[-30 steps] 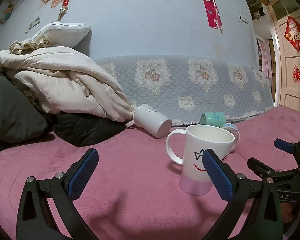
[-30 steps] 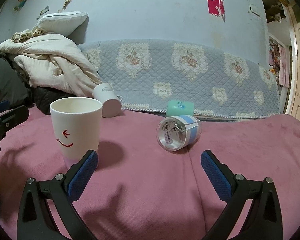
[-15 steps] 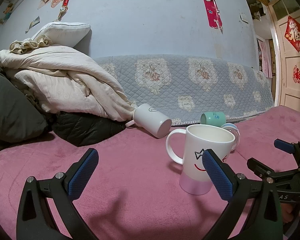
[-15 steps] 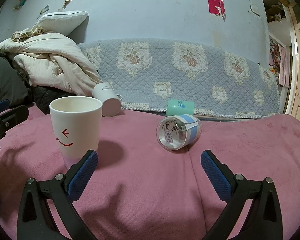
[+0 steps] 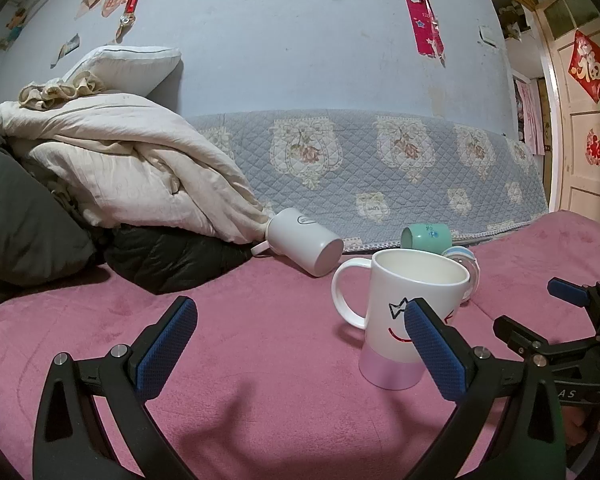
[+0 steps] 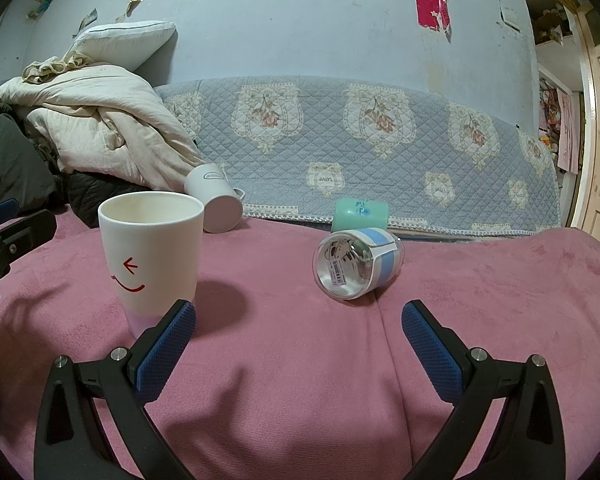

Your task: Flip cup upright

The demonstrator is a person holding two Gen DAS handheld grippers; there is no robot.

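A white mug with a red smile and a lilac base [image 5: 404, 316] [image 6: 152, 252] stands upright on the pink blanket. A clear glass cup with a blue band [image 6: 356, 264] [image 5: 462, 260] lies on its side, base toward me. A white mug [image 5: 304, 246] [image 6: 214, 200] and a mint-green cup [image 5: 426, 236] [image 6: 360, 212] also lie on their sides farther back. My left gripper [image 5: 300, 344] is open and empty, just left of the upright mug. My right gripper [image 6: 300, 344] is open and empty, in front of the glass cup.
A heap of cream bedding [image 5: 120, 172] and dark clothing [image 5: 168, 256] fills the back left. A quilted grey cover [image 6: 360, 128] hangs along the blue wall behind the cups. The right gripper shows at the right of the left wrist view [image 5: 548, 332].
Almost nothing differs. Both grippers stay open and nearly still; the cups have not moved.
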